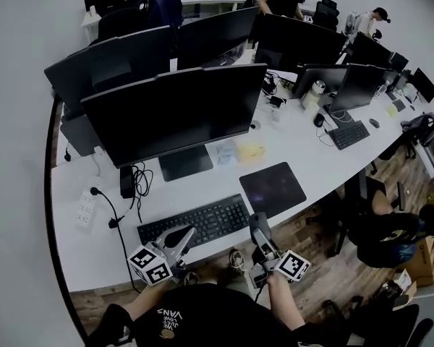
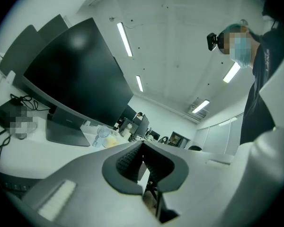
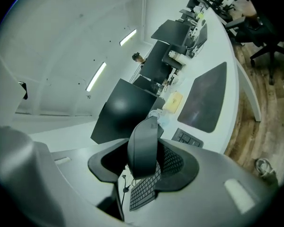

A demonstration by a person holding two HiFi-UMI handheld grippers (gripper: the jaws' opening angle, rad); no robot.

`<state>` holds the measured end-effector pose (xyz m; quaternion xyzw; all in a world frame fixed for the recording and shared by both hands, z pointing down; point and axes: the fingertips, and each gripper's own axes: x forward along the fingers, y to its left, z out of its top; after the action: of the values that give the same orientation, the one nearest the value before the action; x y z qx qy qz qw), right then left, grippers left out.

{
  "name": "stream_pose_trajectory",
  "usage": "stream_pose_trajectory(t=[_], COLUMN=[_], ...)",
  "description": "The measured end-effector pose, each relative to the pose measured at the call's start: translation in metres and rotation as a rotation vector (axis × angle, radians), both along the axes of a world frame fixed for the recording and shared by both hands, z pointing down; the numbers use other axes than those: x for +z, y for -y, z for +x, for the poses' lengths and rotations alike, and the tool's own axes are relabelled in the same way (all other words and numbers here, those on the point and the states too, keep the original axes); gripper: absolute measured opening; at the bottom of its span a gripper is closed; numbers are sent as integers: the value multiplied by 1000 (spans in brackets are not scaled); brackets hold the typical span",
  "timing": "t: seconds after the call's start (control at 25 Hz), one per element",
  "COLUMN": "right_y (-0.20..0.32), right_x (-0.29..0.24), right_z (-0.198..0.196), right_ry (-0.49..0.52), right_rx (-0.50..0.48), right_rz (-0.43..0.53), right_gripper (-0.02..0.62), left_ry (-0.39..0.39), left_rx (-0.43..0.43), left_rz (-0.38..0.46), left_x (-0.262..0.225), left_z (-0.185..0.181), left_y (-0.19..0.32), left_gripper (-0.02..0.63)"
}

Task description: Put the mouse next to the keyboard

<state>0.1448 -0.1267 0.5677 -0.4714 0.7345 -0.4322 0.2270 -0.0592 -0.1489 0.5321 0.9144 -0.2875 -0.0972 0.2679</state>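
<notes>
**Mouse held in right claw at the near edge of the table**

Head view: I hold both claws low over the near edge of the table [image 1: 87, 248]. The keyboard [image 1: 197, 223] lies in front of the monitor [image 1: 175, 114], and the mousepad [image 1: 273, 188] lies to its right, close beside it but not touching. My left claw [image 1: 182, 236] sits at the keyboard's near edge. My right claw [image 1: 259, 226] sits just off the keyboard's right end, in front of the mousepad's near corner.

Right gripper view: the right claw [image 3: 149, 129] is clenched on the mouse [image 3: 143, 150]. The dark shell stands on edge between the two jaws and fills the gap. Past it I see the keyboard [image 3: 144, 190] below, the mousepad [image 3: 206, 98] to the right and the monitor [image 3: 123, 110] behind. The mouse is held up in the claw; I see no part of it touching the table.

Left gripper view: the left claw [image 2: 142, 148] is closed, its tips meeting with nothing between them. It points up towards the monitor [image 2: 78, 74] and the ceiling.
</notes>
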Motion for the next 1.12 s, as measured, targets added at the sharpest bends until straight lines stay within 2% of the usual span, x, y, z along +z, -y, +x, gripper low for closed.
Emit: stream_pose_trajectory(t=[0.12, 0.28, 0.48, 0.8, 1.12], right_y=[24, 52, 91, 139, 159], right_x=[15, 43, 69, 112, 140], right_z=[13, 40, 58, 60, 57], right_ry=[7, 20, -26, -91, -107], right_rx=[-45, -74, -147, -260, -288], right_rz=[-36, -154, -218, -335, -422], right_gripper=[181, 181, 181, 181, 181], left_ry=[0, -2, 13, 46, 57], left_rx=[-58, -136, -212, -329, -400], left_rz=[0, -8, -29, -24, -71], left_x=[3, 3, 8, 14, 23], left_z=[9, 27, 46, 53, 52], left_y=[13, 23, 35, 48, 47], left_gripper=[2, 0, 2, 2, 1])
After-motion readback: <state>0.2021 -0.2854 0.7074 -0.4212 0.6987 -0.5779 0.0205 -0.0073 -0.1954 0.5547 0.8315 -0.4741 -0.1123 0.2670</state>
